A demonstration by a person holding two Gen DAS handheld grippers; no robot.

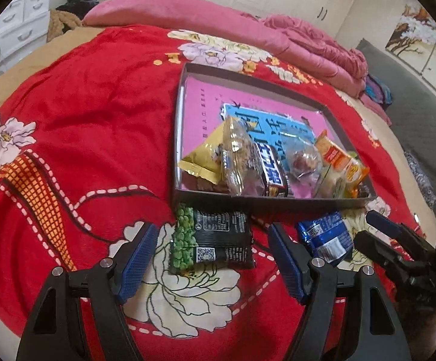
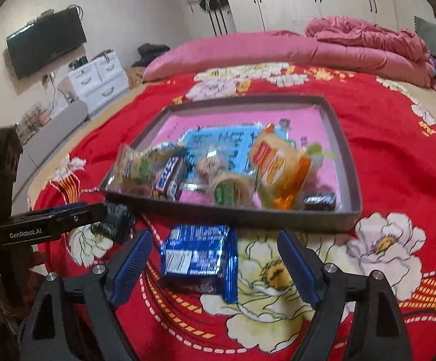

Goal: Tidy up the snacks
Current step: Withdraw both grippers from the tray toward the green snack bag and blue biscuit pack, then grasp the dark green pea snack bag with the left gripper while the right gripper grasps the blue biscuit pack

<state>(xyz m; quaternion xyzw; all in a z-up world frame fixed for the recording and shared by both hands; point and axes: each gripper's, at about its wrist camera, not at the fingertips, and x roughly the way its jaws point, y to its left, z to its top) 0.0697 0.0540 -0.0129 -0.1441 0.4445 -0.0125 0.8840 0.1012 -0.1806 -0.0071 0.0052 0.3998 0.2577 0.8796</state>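
**Snacks half sorted**

Tray (image 1: 185, 126) on the bed (image 1: 76, 114) held most snacks. Green-black packet (image 1: 212, 242) lay loose between the left claw's (image 1: 213, 258) spread pads; blue packet (image 2: 198, 254) likewise under the right claw (image 2: 215, 266), jaws apart, untouched.

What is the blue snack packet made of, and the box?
Blue snack packet: looks like shiny plastic film or foil, since it glints and crinkles. Box: probably stiff cardboard with a dull grey finish, judging by its thin, straight walls.

A red floral bedspread (image 1: 82, 105) carries a grey tray (image 1: 266, 203), green packet (image 1: 210, 240), blue packet (image 2: 198, 252) and pink quilt (image 1: 308, 45).
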